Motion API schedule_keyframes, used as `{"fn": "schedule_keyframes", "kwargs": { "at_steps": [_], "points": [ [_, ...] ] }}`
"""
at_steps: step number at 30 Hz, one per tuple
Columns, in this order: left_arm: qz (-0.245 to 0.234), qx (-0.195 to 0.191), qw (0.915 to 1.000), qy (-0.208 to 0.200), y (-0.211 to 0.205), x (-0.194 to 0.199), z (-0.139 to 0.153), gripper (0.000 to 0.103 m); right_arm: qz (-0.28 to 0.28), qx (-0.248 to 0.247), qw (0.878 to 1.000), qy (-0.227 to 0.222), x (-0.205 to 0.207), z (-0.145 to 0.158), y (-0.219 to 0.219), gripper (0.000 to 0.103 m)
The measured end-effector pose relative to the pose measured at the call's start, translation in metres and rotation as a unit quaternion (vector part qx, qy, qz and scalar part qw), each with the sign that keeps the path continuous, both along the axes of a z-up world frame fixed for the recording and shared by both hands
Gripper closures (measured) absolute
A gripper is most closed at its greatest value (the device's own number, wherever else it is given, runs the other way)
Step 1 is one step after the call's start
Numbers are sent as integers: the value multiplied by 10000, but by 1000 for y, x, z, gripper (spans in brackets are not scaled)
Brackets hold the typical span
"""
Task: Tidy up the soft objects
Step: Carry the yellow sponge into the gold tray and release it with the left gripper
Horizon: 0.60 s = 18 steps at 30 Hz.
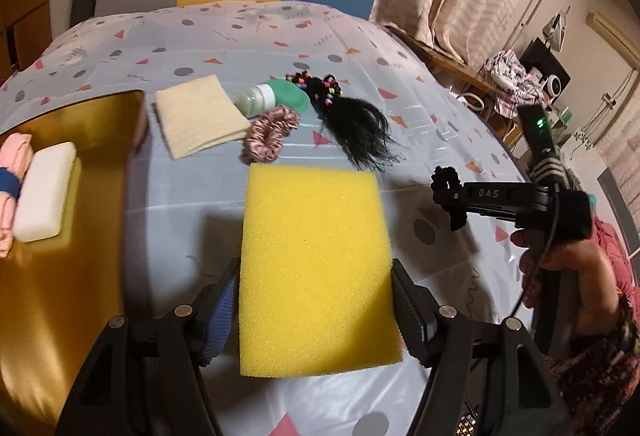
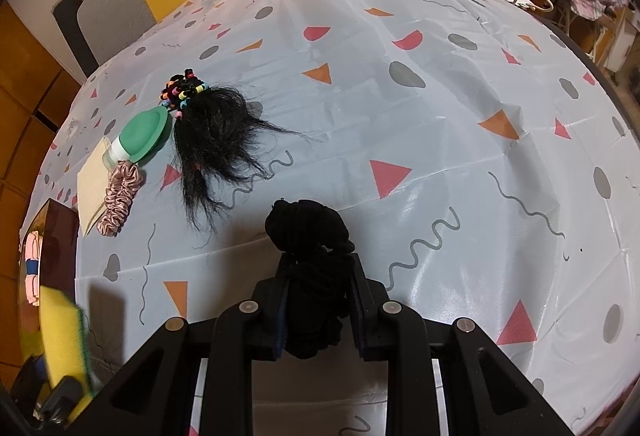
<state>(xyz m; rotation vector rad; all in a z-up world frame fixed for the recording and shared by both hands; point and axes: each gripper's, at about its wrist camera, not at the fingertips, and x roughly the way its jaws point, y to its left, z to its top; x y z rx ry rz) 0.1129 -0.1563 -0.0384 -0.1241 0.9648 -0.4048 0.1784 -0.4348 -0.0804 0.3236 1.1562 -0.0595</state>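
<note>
A large yellow sponge (image 1: 316,260) hangs just above the patterned tablecloth (image 1: 168,220), and my left gripper (image 1: 316,278) is shut on its two long sides. My right gripper (image 2: 320,262) is shut on a black scrunchie (image 2: 308,232), held over the cloth; in the left wrist view that gripper (image 1: 450,196) and the scrunchie (image 1: 442,176) sit to the sponge's right. A gold tray (image 1: 88,268) at the left holds a white sponge (image 1: 46,192), pink cloth (image 1: 12,164) and something blue. The yellow sponge (image 2: 60,336) shows at the right wrist view's lower left.
Behind the sponge lie a beige cloth (image 1: 200,116), a pink scrunchie (image 1: 266,134), a green-capped bottle (image 1: 260,98) and a black hairpiece with coloured bands (image 1: 352,124). A person's hand (image 1: 560,268) holds the right gripper. Cluttered furniture stands beyond the table's right edge.
</note>
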Motion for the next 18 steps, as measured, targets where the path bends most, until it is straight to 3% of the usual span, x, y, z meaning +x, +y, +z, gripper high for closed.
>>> {"fn": "schedule_keyframes", "kwargs": {
  "at_steps": [10,18],
  "points": [
    [453,-243,9985,-172,63,-11,24,33,49,-38,10000,-72,-2,1,3,78],
    [937,3,9955,-134,127,-15,23,33,26,-42,9999,-90,-2,1,4,78]
  ]
}}
